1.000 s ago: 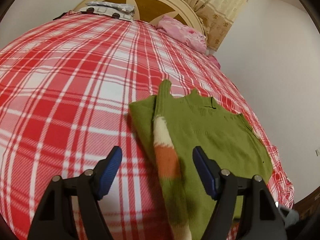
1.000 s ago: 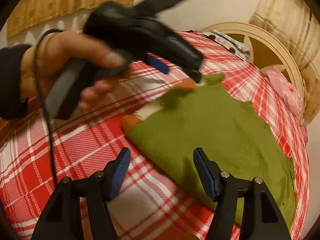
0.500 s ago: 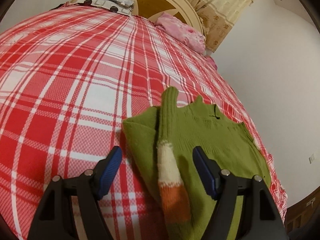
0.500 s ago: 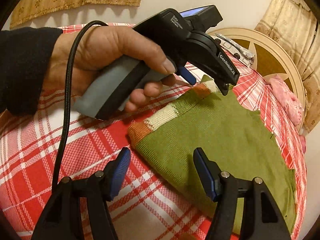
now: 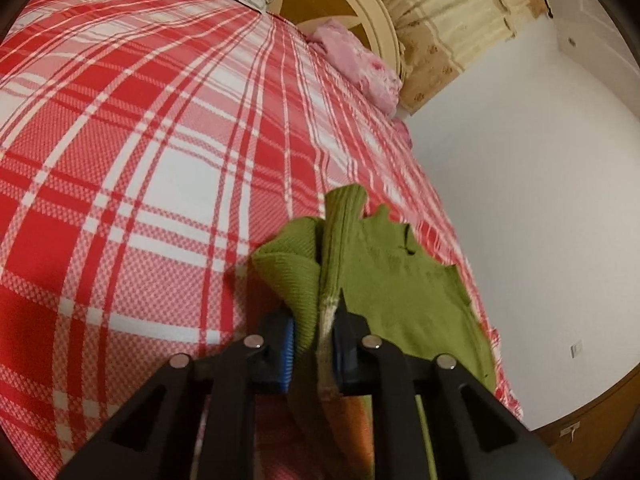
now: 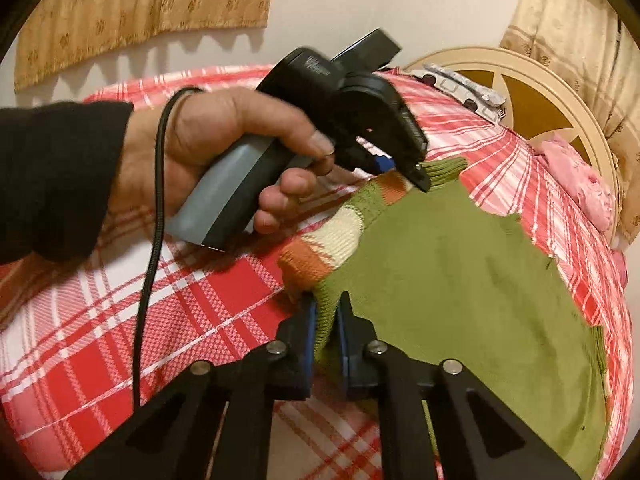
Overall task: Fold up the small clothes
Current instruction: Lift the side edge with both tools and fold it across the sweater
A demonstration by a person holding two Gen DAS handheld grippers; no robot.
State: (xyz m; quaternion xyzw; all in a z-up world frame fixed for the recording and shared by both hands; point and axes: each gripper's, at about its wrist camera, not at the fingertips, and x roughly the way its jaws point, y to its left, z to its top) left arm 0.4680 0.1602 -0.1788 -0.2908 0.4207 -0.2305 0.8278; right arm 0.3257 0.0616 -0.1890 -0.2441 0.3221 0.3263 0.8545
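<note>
Sweater [image 6: 460, 280], green knit, small, lies flat on the plaid bed cover [image 5: 140, 160], toward the side near the white wall [image 5: 540, 200]. One sleeve [image 5: 340, 240], banded cream and orange toward the shoulder, is laid back along the sweater's edge, its ribbed cuff pointing at the headboard [image 5: 360, 20].

Left gripper [image 5: 314, 338]: jaws closing, nearly shut, with the sleeve's cream band and the edge of the body pinched between the blue pads. A hand [image 6: 208, 160] in a black sleeve [image 6: 52, 176] holds it; a black cable [image 6: 154, 220] hangs from the grip.

Right gripper [image 6: 326, 332]: jaws shut on the sweater's near edge, just below the orange band. Fabric bunches up between the pads.

Handling, judged:
- Light, soft, limp. Will drape and sag from any lift point; no stiffness to hold a fold line by itself.
- Knit is stretchy and grippy rather than slick; unlikely to slip from the pads, but a hard pull could distort it.
- Not fragile, though open stitches may snag on pad corners.
- Plaid cover is soft too and could drag along if the pinch goes deep.

Hold points: both pinches sit on the same side edge, spaced apart, which looks suited to carrying that edge over the body. Ribbed edges offer the firmest bite.

Pink cloth [image 5: 360, 68] by the headboard, well apart.
</note>
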